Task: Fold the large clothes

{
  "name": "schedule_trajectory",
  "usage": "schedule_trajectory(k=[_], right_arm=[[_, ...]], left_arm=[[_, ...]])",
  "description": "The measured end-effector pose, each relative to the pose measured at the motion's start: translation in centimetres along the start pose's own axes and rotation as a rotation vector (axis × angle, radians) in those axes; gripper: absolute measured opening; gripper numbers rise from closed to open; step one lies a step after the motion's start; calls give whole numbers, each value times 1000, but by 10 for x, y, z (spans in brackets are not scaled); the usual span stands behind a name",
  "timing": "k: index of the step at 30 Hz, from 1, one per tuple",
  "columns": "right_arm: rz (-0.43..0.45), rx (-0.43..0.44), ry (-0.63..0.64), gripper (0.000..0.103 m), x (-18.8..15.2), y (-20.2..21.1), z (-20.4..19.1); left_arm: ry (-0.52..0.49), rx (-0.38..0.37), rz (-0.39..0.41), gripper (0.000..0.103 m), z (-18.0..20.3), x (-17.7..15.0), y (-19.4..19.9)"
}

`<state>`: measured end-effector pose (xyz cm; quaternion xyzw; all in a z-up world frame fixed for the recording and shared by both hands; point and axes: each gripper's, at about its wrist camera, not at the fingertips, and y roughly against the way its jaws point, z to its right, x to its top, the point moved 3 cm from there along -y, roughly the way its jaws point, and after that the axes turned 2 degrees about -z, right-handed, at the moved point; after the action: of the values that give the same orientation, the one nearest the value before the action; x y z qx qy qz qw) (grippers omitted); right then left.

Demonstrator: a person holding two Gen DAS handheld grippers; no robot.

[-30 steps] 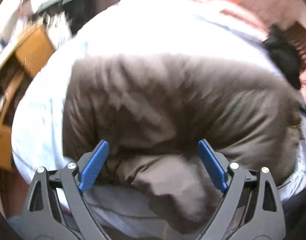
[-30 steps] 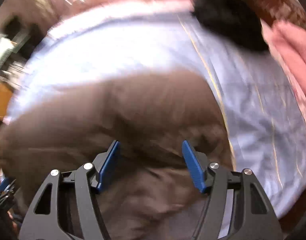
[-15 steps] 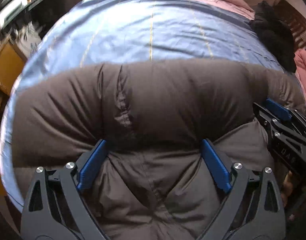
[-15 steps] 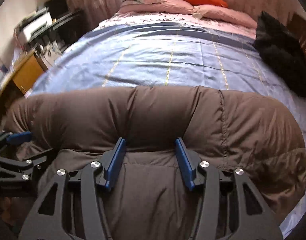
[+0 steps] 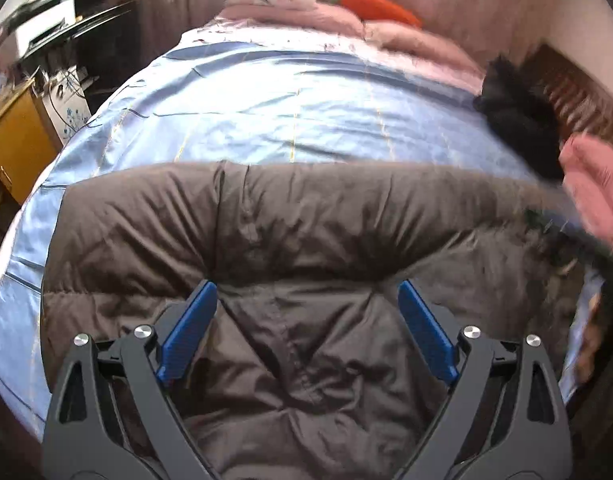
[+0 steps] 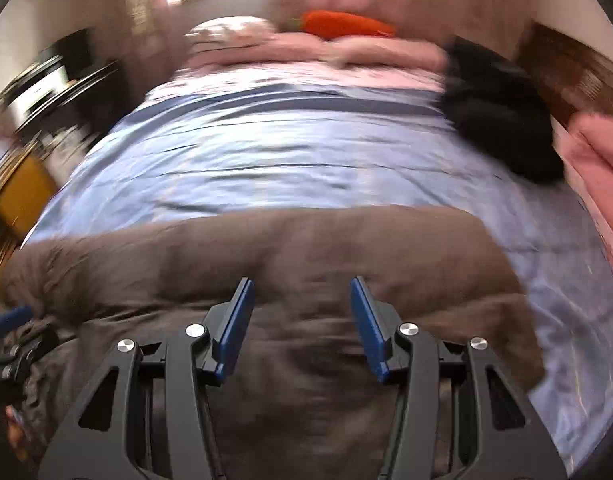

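Observation:
A brown puffer jacket (image 5: 298,220) lies folded across the near end of the bed, its rolled edge facing the pillows. My left gripper (image 5: 305,286) hovers over the jacket's near part, wide open, with fabric below the pads and nothing pinched. In the right wrist view the same jacket (image 6: 306,248) is blurred. My right gripper (image 6: 301,280) stands over it with its jaws apart, narrower than the left, and not pressing on the cloth. The right gripper (image 5: 566,236) shows as a dark blur at the left wrist view's right edge. The left gripper (image 6: 10,320) shows at the right wrist view's left edge.
The bed has a light blue cover (image 5: 286,112) with pink pillows and an orange carrot toy (image 5: 378,4) at the far end. A black garment (image 5: 518,120) and pink cloth (image 5: 594,184) lie at the right. A yellow wooden cabinet (image 5: 10,148) stands left of the bed.
Both views have pulled back, so more of the bed shows beyond the jacket. The right jaws have narrowed. The right gripper has shifted at the left view's right edge.

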<state>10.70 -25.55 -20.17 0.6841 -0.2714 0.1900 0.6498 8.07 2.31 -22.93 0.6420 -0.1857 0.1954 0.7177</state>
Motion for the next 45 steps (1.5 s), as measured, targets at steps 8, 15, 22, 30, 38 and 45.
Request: schedule_trajectory(k=[8, 15, 22, 30, 38, 45], right_arm=[[-48, -8, -81, 56, -17, -64, 27], [-40, 5, -125, 56, -19, -47, 26], [5, 255, 110, 56, -27, 4, -62], [-48, 198, 163, 60, -43, -31, -76], [103, 173, -85, 60, -12, 12, -12], [40, -46, -233, 76, -18, -41, 48]], left_arm=[[38, 36, -90, 101, -5, -8, -49], [96, -20, 9, 92, -12, -7, -19], [238, 109, 5, 96, -58, -13, -16], [165, 225, -98, 100, -53, -16, -53], [210, 74, 161, 94, -38, -9, 12], [122, 65, 143, 98, -18, 0, -6]])
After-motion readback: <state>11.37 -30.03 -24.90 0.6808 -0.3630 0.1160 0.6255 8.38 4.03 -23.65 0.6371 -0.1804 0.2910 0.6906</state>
